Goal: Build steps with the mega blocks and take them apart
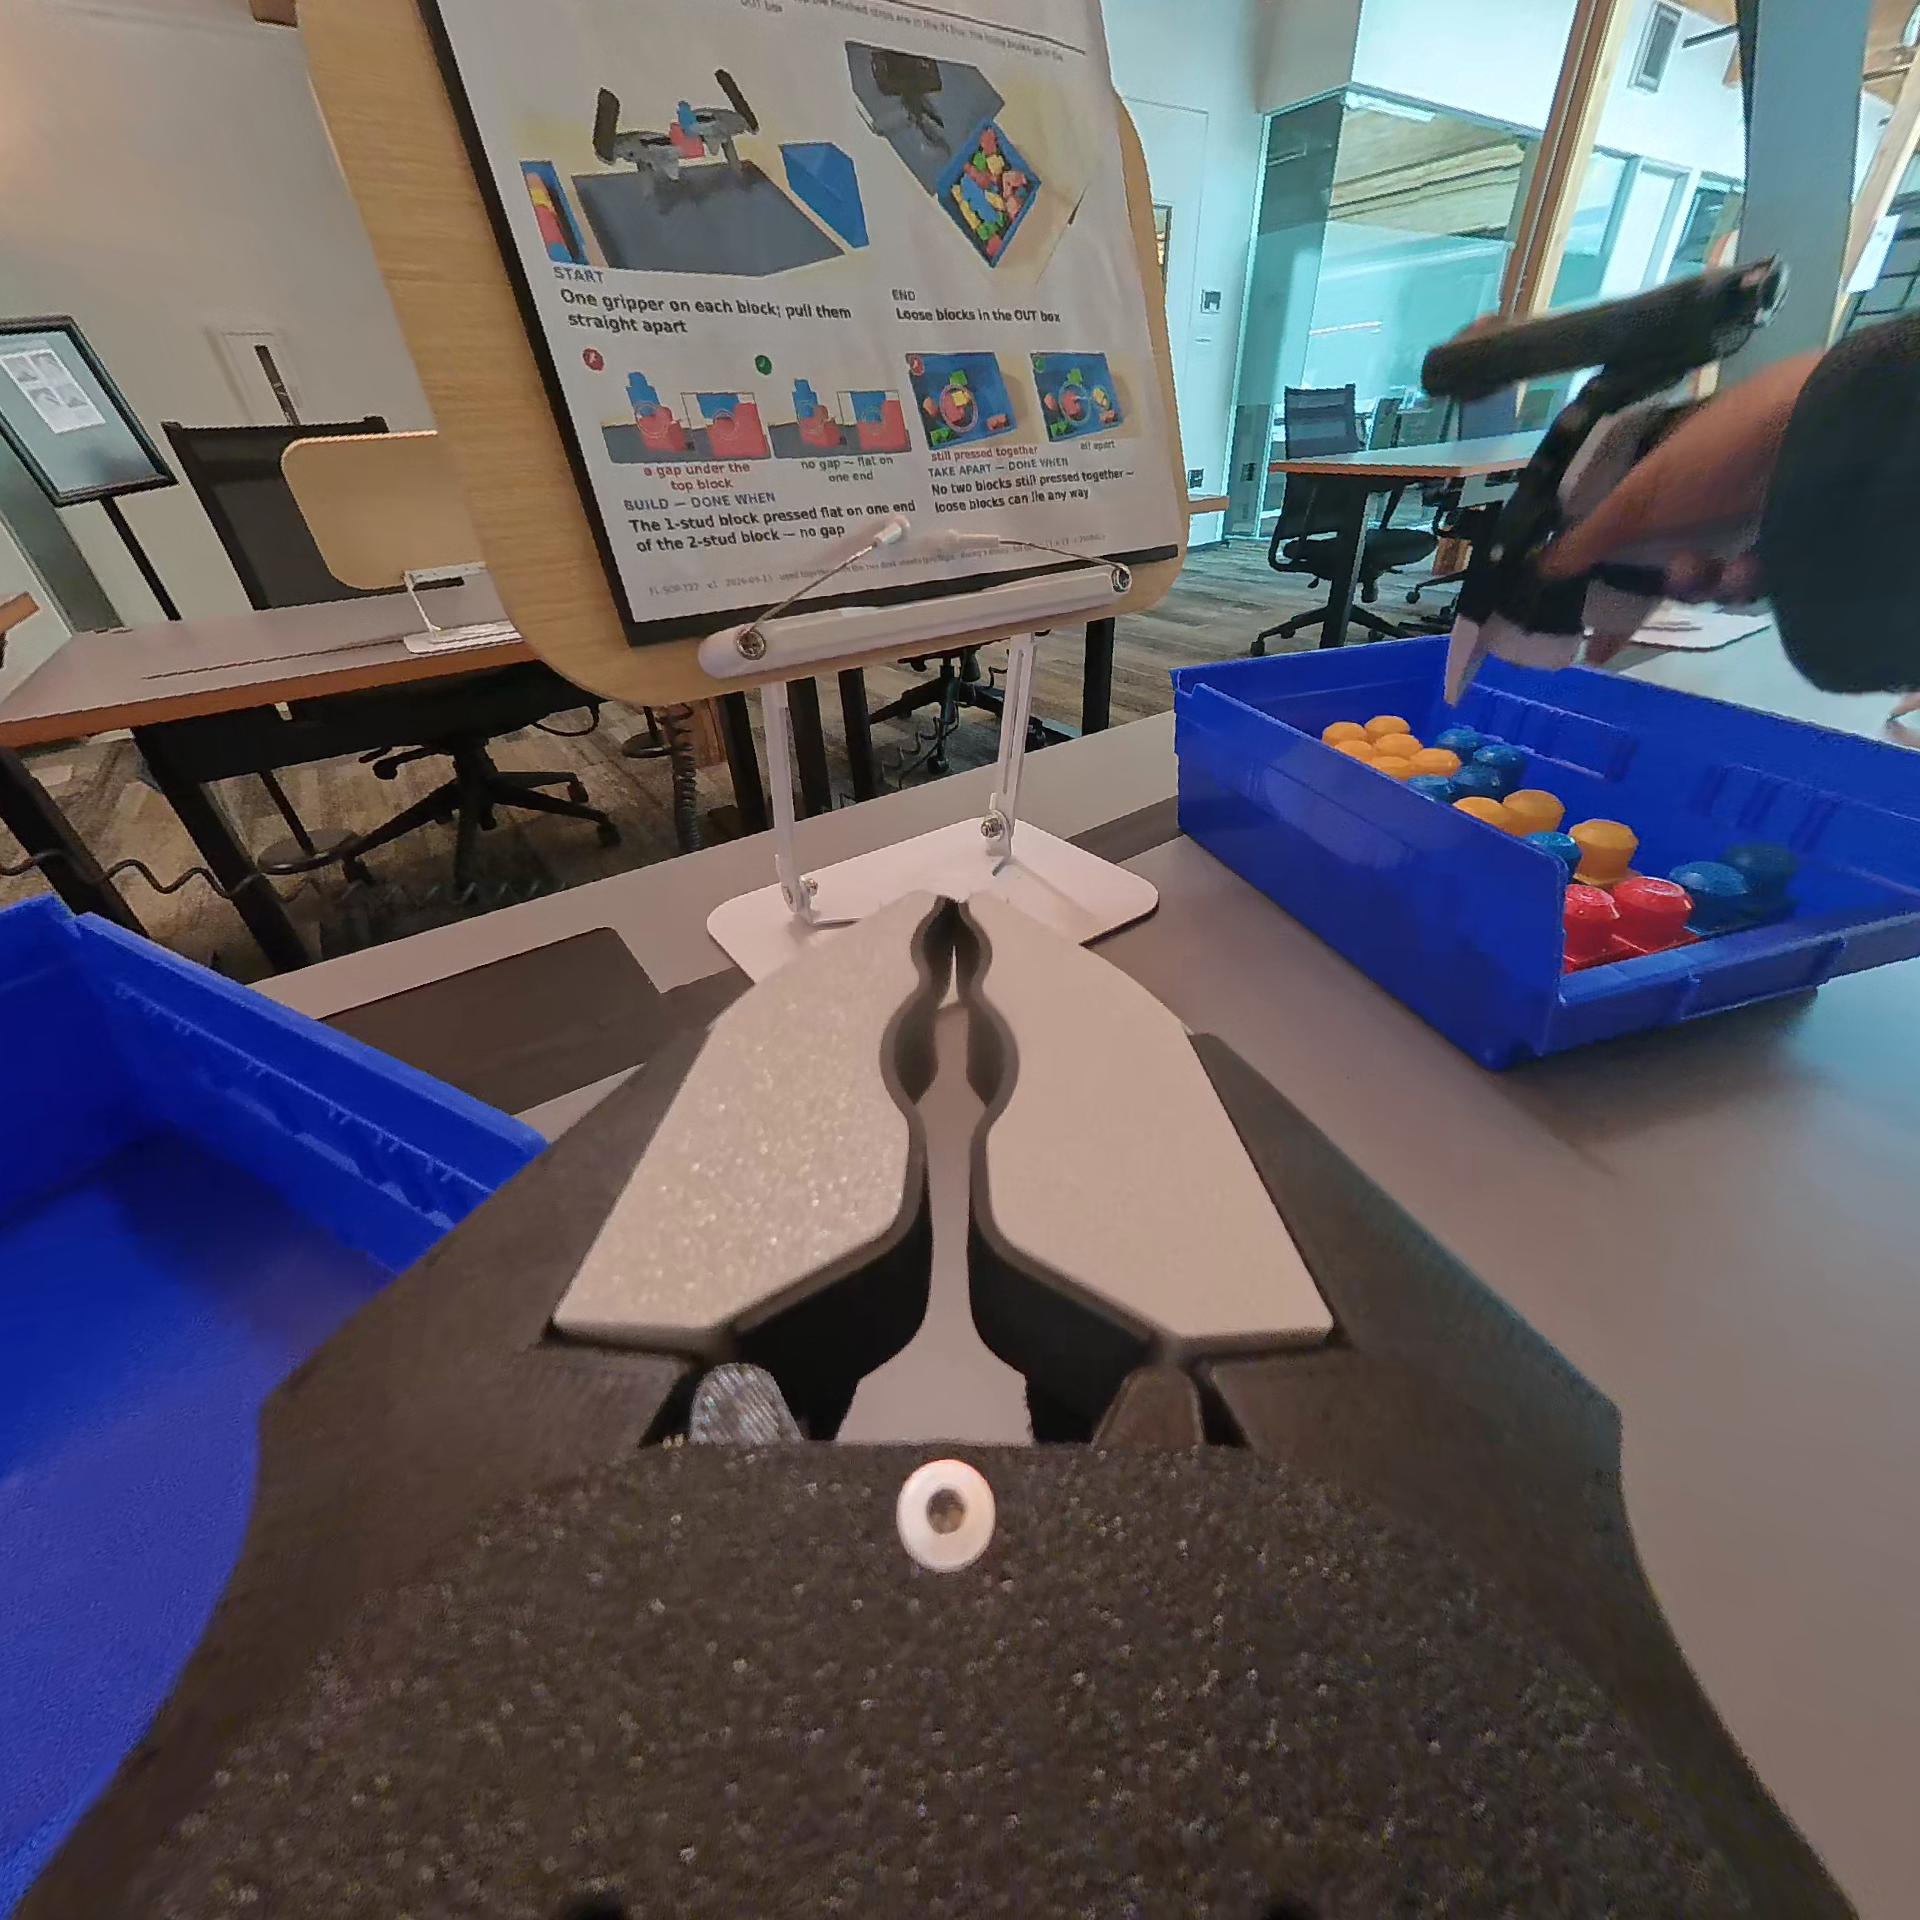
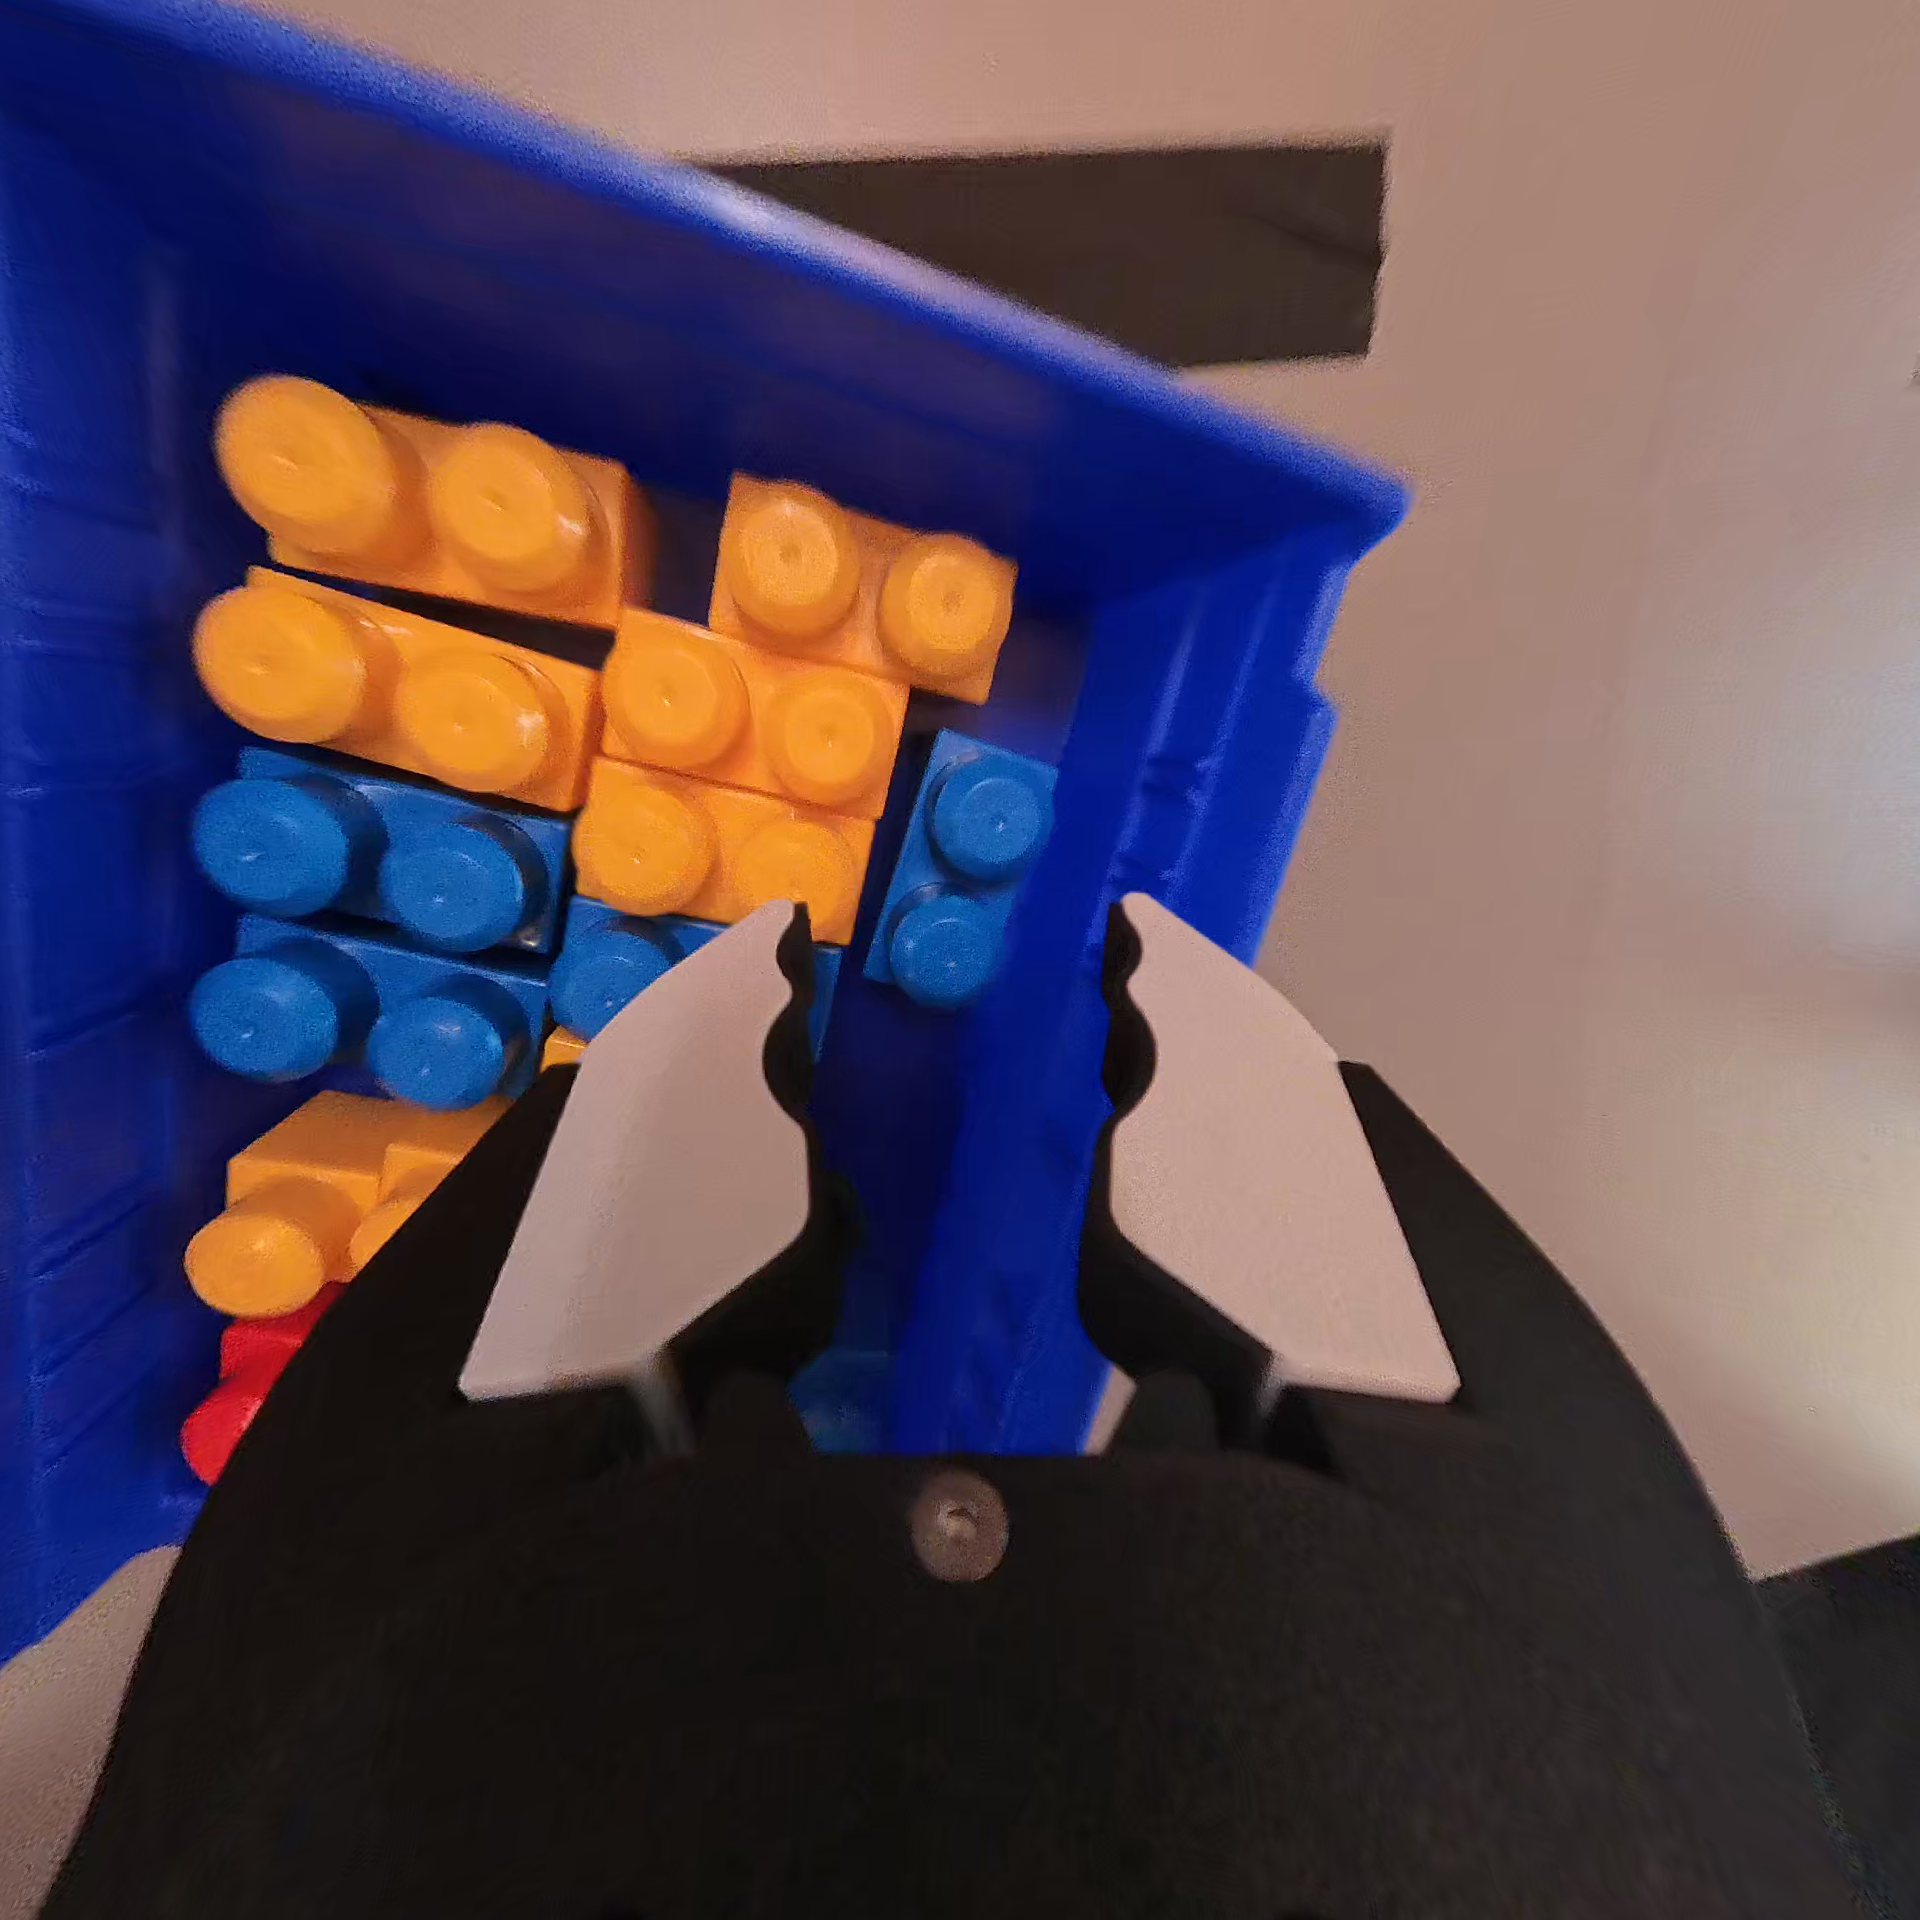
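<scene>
Right gripper over bin at desk's right side, jaws spread, straddling bin's end wall, holding nothing. Nearest blue block just ahead-left of jaws, long axis along fingers. Left gripper well apart, jaws pressed together, empty.

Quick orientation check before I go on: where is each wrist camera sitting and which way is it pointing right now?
Left wrist view: low over the grey table, facing forward at the instruction stand; own left gripper shut, empty.
Right wrist view: above the block bin, looking steeply down at orange and blue blocks; own right gripper open, straddling the bin wall.
Shared: the left view also shows that bin, its blocks, and the right gripper in a hand.
</scene>
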{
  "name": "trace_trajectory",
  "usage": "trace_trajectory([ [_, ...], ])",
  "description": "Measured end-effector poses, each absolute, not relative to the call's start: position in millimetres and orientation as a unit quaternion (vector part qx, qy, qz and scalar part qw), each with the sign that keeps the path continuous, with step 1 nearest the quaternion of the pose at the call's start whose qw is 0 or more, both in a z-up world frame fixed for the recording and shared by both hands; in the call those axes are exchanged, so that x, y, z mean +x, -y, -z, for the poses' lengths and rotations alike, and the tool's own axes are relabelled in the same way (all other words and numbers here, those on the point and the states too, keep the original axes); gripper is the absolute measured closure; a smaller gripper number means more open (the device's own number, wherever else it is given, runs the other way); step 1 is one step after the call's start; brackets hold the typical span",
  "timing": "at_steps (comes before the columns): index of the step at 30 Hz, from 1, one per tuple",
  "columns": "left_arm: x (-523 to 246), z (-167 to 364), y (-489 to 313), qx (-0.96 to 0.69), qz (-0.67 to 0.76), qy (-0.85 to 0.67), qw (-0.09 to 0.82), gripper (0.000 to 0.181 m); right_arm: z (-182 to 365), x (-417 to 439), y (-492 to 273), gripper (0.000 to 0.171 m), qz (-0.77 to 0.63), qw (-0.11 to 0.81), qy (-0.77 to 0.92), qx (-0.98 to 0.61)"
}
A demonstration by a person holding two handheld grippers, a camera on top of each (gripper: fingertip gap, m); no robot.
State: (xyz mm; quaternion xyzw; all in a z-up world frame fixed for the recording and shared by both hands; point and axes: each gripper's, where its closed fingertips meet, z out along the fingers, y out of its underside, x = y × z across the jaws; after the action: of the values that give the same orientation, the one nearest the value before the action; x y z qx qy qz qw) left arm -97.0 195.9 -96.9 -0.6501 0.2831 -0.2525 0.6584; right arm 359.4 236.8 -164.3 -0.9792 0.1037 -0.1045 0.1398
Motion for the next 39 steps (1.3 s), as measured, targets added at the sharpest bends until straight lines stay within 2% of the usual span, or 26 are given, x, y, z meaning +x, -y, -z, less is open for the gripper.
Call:
trace_trajectory([
  [4, -97.0, 97.4, -195.9, -0.65, 0.25, -0.284, 0.659, 0.181, 110.6, 351.2, -252.8, 0.115, 0.129, 0.215, -0.052, -0.967],
  [7, -97.3, 97.7, -196.2, -0.651, 0.248, -0.284, 0.659, 0.181, 67.7, 319.2, -270.0, 0.115, 0.122, 0.305, 0.012, -0.944],
  [10, -97.7, 98.5, -196.6, -0.651, 0.245, -0.283, 0.66, 0.181, 27.9, 256.1, -281.1, 0.116, 0.081, 0.406, 0.103, -0.904],
  [13, -97.7, 99.9, -197.3, -0.652, 0.242, -0.284, 0.66, 0.181, 10.7, 176.1, -272.2, 0.117, 0.013, 0.456, 0.207, -0.865],
  [18, -98.1, 102.0, -198.7, -0.653, 0.236, -0.285, 0.66, 0.181, 44.2, 68.7, -238.5, 0.117, -0.058, 0.411, 0.343, -0.843],
  [23, -100.0, 101.0, -199.8, -0.651, 0.229, -0.283, 0.666, 0.181, 100.3, 6.9, -213.8, 0.119, -0.091, 0.346, 0.407, -0.84],
  [31, -100.1, 103.0, -201.4, -0.653, 0.224, -0.285, 0.665, 0.181, 180.5, -41.6, -195.8, 0.122, -0.113, 0.275, 0.426, -0.855],
  [39, -99.6, 103.8, -201.4, -0.653, 0.224, -0.288, 0.664, 0.181, 212.8, -55.4, -199.4, 0.126, -0.103, 0.26, 0.404, -0.871],
])
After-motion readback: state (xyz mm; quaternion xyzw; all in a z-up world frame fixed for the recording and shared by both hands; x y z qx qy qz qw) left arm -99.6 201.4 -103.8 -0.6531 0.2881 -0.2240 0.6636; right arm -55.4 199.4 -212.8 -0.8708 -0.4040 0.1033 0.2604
